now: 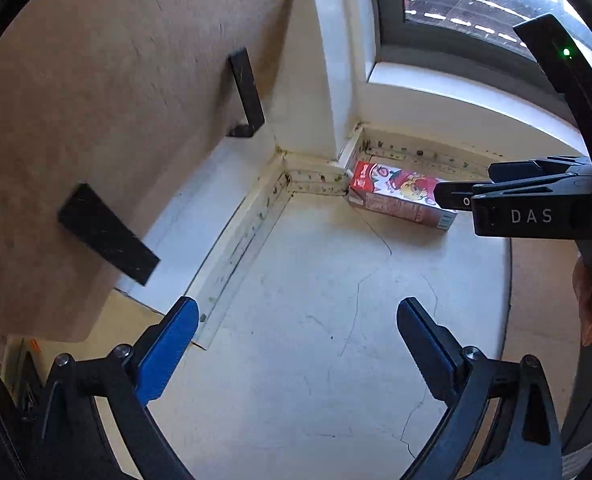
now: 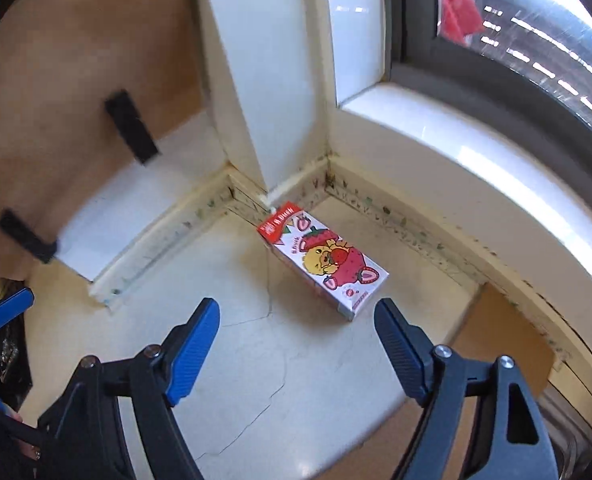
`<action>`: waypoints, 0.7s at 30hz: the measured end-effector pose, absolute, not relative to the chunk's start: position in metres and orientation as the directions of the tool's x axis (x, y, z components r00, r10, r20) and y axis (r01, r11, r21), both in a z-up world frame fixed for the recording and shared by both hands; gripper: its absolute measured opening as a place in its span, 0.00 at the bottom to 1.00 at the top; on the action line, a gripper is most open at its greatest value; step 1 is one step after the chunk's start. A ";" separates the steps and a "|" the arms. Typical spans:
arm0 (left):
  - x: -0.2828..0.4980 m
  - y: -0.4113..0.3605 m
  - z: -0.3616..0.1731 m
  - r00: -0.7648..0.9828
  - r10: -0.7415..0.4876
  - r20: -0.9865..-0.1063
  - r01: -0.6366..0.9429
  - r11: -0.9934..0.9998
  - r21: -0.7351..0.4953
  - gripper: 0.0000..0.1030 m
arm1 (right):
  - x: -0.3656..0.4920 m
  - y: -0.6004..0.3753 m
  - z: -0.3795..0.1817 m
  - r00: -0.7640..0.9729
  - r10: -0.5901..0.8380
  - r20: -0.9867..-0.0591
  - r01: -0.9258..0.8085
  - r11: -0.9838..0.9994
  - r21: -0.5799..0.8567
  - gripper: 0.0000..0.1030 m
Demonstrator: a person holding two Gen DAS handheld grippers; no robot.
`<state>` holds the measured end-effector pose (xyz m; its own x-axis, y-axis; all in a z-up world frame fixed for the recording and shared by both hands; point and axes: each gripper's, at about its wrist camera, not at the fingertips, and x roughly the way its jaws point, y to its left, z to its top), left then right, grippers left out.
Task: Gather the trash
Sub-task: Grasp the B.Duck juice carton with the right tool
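1. A strawberry drink carton (image 2: 323, 266) is lying flat on the pale, cracked floor (image 2: 255, 380), its top end touching the skirting at the foot of a white column (image 2: 263, 80), below the window (image 2: 516, 40).
2. The right gripper (image 2: 298, 340) is hanging above the floor near the carton's lower end, fingers spread wide and holding nothing; the carton is sitting just beyond the fingertips, not between them.
3. The left gripper (image 1: 298, 332) is also standing wide and empty, well apart from the carton (image 1: 400, 196), which is showing far ahead in the corner, partly hidden by the right gripper's body.
4. A brown board (image 1: 95, 120) with black brackets is standing to the left, clear of the carton.
5. Judging from this, the collecting is barely starting: the carton is untouched and no bin is showing clearly.
6. What is left, I think: closing on the carton across its narrow sides, lifting it, and carrying it off to wherever the trash is going.
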<state>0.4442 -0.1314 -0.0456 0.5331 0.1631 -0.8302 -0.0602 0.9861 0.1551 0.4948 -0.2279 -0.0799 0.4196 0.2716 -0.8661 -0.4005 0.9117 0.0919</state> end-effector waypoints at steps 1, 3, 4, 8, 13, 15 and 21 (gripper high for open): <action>0.453 -0.130 -0.057 0.511 0.160 -0.845 -0.073 0.987 0.143 0.93 | 0.503 -0.225 -0.091 0.412 0.259 -0.874 -0.411 0.908 0.076 0.78; 0.468 -0.124 -0.077 0.465 0.143 -0.874 -0.104 0.989 0.106 0.90 | 0.517 -0.219 -0.107 0.403 0.233 -0.885 -0.433 0.901 0.040 0.78; 0.474 -0.122 -0.084 0.448 0.136 -0.883 -0.120 0.989 0.091 0.89 | 0.524 -0.215 -0.114 0.401 0.217 -0.890 -0.451 0.893 0.014 0.78; 0.490 -0.110 -0.108 0.404 0.120 -0.907 -0.206 0.978 0.038 0.89 | 0.541 -0.203 -0.129 0.407 0.191 -0.893 -0.527 0.848 -0.059 0.78; 0.493 -0.088 -0.127 0.384 0.106 -0.917 -0.305 0.952 -0.018 0.89 | 0.559 -0.188 -0.146 0.376 0.176 -0.910 -0.590 0.803 -0.088 0.78; 0.492 -0.080 -0.133 0.377 0.096 -0.921 -0.328 0.944 -0.036 0.89 | 0.564 -0.185 -0.154 0.353 0.173 -0.919 -0.601 0.795 -0.081 0.78; 0.486 -0.080 -0.136 0.378 0.089 -0.921 -0.310 0.950 -0.035 0.89 | 0.567 -0.187 -0.163 0.329 0.178 -0.927 -0.608 0.791 -0.064 0.74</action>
<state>0.4859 -0.0798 -0.1363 0.3781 0.0889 -0.9215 -0.3099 0.9501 -0.0355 0.5668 -0.1868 -0.1630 0.3292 0.1781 -0.9273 -0.6083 0.7911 -0.0640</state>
